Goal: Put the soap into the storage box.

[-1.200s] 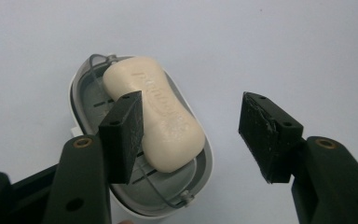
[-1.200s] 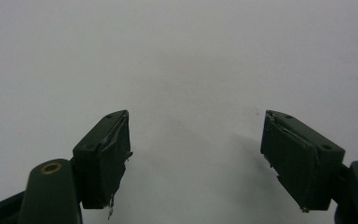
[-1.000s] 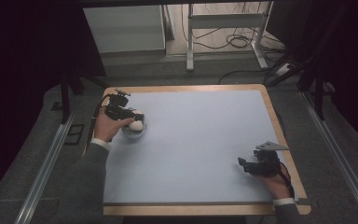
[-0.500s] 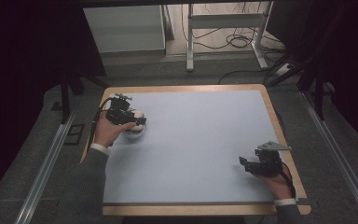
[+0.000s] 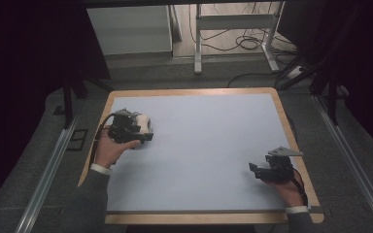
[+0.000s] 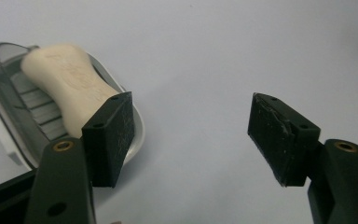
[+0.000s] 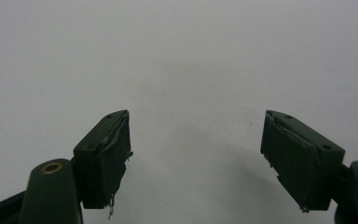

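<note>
Pale blue mat [image 5: 209,145] covers the table. Near its far-left corner a soap bar [image 6: 70,86] lies in a grey dish [image 6: 9,93]. Just beside the dish, the left gripper [image 6: 191,135] has just been opening, nothing between its jaws. Well apart, the right gripper [image 7: 196,154] stands released.

The room is dim and its edges are almost black. The desk [image 5: 209,145] is evenly lit from above with soft shadows. The gripper views are grainy and a little blurred.
</note>
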`<state>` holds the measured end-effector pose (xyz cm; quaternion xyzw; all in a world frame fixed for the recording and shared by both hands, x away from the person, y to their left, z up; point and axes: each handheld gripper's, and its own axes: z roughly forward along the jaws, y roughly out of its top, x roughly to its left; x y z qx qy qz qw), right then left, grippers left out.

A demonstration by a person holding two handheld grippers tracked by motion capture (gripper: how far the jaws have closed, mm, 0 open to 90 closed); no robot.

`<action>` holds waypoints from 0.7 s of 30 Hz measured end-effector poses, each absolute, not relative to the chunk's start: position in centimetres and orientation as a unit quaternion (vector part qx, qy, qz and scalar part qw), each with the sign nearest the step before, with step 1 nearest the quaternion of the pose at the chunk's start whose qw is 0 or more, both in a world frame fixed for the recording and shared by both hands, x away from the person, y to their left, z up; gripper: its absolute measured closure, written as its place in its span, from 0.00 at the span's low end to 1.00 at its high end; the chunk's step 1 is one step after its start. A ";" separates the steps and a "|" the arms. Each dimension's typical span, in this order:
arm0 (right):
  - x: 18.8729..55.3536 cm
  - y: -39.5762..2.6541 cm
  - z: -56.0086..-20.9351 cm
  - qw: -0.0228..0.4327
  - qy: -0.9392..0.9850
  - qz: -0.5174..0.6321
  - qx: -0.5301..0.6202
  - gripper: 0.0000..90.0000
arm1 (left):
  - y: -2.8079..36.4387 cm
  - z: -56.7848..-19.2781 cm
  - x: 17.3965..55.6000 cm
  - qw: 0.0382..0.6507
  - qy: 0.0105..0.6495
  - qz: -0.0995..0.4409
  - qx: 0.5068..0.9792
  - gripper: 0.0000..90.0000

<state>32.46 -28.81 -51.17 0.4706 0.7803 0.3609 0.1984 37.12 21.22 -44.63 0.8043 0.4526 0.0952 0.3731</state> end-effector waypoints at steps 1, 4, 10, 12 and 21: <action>32.5 -28.8 -51.2 0.199 0.780 0.361 0.470 0.26 | 21.2 -44.8 36.8 0.374 0.452 0.095 0.804 0.35; 32.4 -28.8 -51.1 0.198 0.780 0.362 0.470 0.26 | 21.0 -45.5 35.9 0.378 0.448 0.097 0.804 0.35; 32.5 -28.9 -51.1 0.198 0.780 0.362 0.471 0.26 | 20.9 -47.2 34.2 0.379 0.446 0.089 0.806 0.34; 32.5 -28.9 -51.1 0.198 0.780 0.361 0.472 0.26 | 21.0 -47.8 33.8 0.378 0.448 0.083 0.806 0.34; 32.5 -29.0 -50.9 0.200 0.778 0.363 0.472 0.26 | 21.2 -49.6 32.6 0.384 0.454 0.067 0.802 0.33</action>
